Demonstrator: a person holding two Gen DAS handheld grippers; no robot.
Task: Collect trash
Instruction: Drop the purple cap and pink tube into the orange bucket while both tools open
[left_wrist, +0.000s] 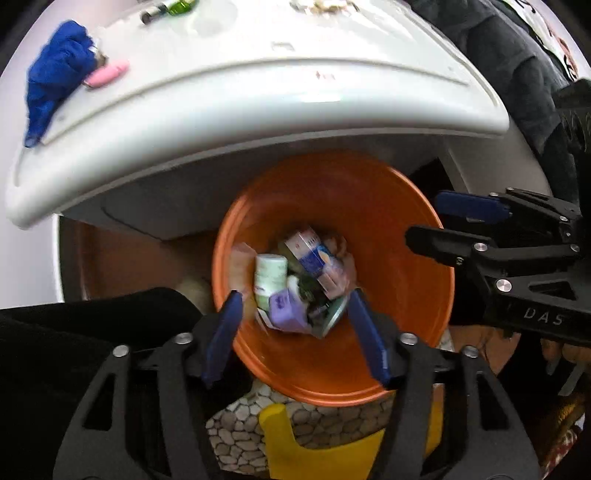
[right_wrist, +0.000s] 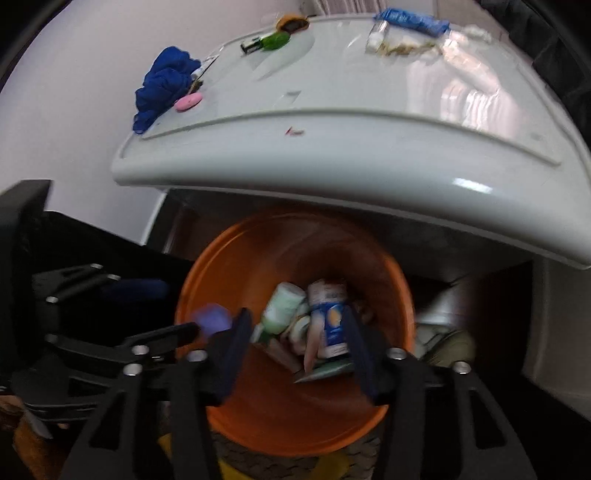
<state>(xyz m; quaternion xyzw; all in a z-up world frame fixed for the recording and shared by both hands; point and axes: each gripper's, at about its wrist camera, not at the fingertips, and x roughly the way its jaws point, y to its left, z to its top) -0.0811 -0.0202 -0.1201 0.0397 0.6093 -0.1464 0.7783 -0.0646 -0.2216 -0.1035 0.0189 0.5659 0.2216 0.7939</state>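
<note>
Both grippers hang over an orange bin (left_wrist: 388, 258) that stands on the floor just in front of a white table (left_wrist: 258, 110). The left gripper (left_wrist: 295, 325) has its blue-padded fingers (left_wrist: 225, 336) spread wide with nothing between them, and the bin's mouth shows through the gap. The right gripper (right_wrist: 295, 343) is likewise spread apart and empty — it reaches in from the side in the left wrist view, above the bin's rim. Down in the bin lies the collected trash: a pale green bottle (left_wrist: 271, 278), a blue-and-white carton (left_wrist: 314, 258), a crumpled purple piece (left_wrist: 286, 310) and some smaller wrappers, too blurred to name. In the right wrist view a purple blur sits near the left gripper's fingertip at the rim; I cannot tell whether it is the same piece. Several things lie on the table, well apart from the bin — a blue cloth (right_wrist: 162, 88) with a pink oval object (right_wrist: 188, 101) touching it, a green bottle (right_wrist: 267, 41), a blue packet (right_wrist: 410, 18) and scattered scraps (right_wrist: 402, 46) at the far edge. Beneath the bin is a pebble-patterned mat (left_wrist: 251, 417), with a yellow shape (left_wrist: 325, 446) on it.
</note>
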